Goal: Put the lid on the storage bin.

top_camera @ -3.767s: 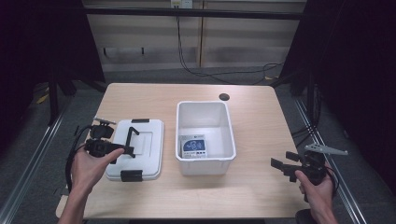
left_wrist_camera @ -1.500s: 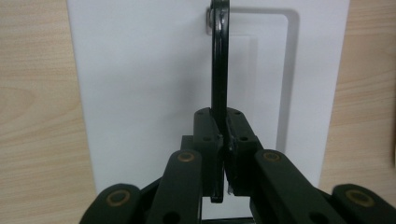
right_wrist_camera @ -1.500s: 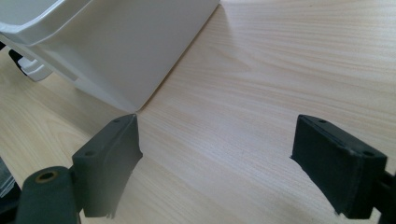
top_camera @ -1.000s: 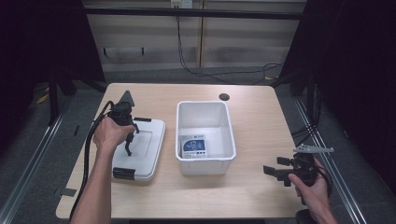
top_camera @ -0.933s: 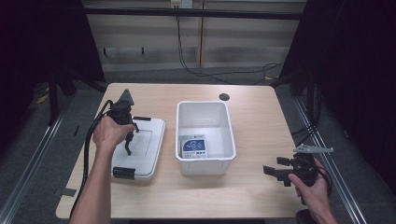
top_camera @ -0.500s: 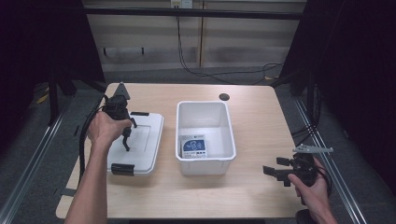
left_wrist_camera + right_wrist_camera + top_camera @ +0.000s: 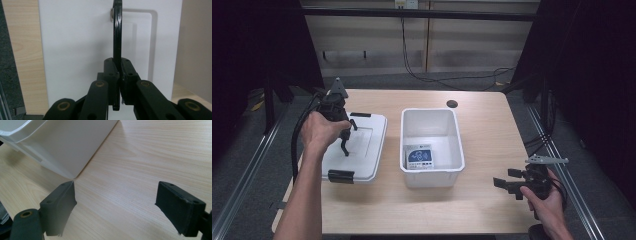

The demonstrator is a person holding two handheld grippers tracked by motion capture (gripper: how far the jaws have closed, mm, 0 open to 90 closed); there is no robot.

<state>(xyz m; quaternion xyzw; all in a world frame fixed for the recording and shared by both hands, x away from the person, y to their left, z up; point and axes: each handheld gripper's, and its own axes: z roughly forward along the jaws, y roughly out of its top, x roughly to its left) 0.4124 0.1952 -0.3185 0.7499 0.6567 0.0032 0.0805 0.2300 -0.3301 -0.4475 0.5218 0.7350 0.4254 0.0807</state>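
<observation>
White flat plastic lid (image 7: 357, 147) with black clips, judged light, stiff and smooth-faced, was hung just beneath the left gripper (image 7: 117, 82), whose jaws were clamped tight on its thin black hinged handle (image 7: 117, 37), judged the surest hold.

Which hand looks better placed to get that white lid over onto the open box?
The left. Its tongs are shut on the lid's black handle, above the lid beside the box. The right tongs rest open by the table edge, holding nothing.
</observation>
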